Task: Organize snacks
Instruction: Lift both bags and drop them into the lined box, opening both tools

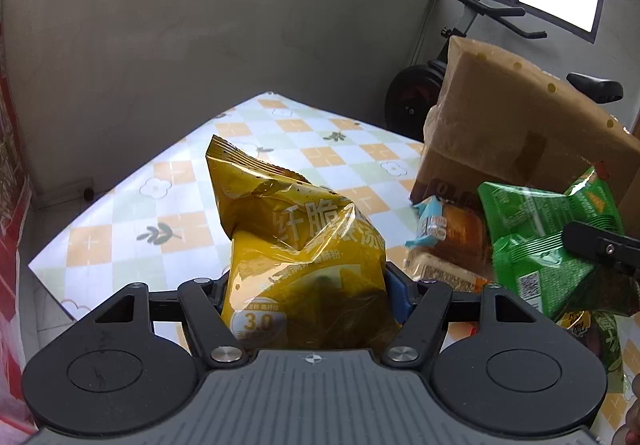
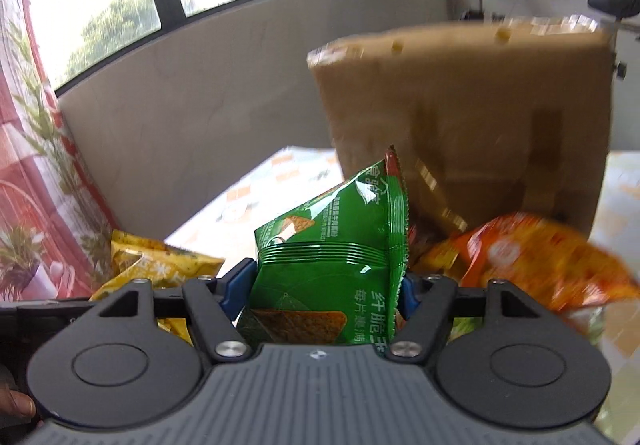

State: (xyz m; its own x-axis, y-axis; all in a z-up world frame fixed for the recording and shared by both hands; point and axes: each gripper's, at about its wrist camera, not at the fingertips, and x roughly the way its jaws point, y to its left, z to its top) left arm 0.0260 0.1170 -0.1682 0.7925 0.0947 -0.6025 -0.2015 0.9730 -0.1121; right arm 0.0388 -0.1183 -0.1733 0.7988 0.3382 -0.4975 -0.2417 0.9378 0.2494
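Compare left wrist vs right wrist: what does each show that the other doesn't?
Left wrist only: the left tool shut on the crinkled yellow foil snack bag, and a blue-wrapped pastry packet near the box.

Right wrist only: the right tool shut on the green foil chip bag, and a blurred orange snack bag.

Both: the brown cardboard box, the checkered tablecloth, both held bags, the exercise bike.

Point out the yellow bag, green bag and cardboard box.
yellow bag (image 1: 304,245): left wrist view, crumpled front.
green bag (image 2: 332,265): right wrist view, front panel.
cardboard box (image 2: 472,117): right wrist view, near side.
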